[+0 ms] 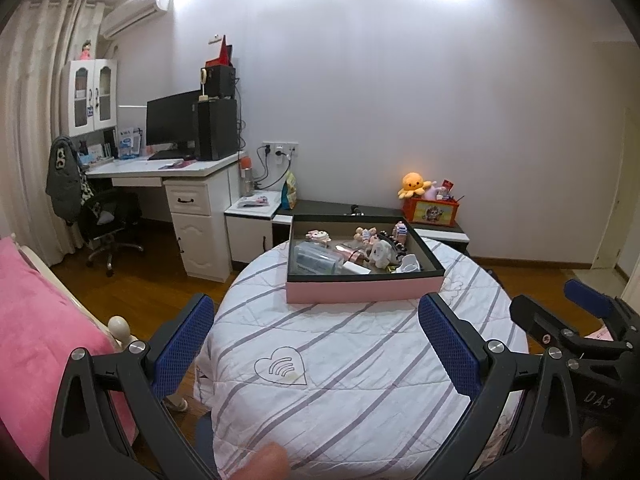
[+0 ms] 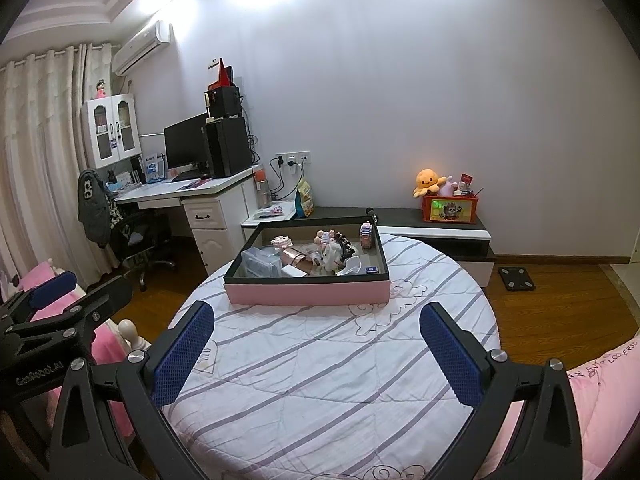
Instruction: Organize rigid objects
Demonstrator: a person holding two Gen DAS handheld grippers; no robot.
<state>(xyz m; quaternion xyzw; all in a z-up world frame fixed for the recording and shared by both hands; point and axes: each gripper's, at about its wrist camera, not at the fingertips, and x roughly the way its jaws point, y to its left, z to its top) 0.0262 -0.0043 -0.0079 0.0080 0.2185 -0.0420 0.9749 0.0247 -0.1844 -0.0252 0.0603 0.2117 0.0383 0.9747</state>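
Box (image 1: 362, 291) count: one, pink, full of trinkets, on quilt (image 1: 340, 360). Left hand-held gripper (image 1: 316, 344) and right hand-held gripper (image 2: 316, 350) both wide, empty. Only right view shows floor scale (image 2: 516, 278) right of box.

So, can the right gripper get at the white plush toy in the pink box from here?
Probably yes. The right gripper is open, the quilted surface ahead is bare, and the pink box is lidless; the white plush toy sits among clutter, though.
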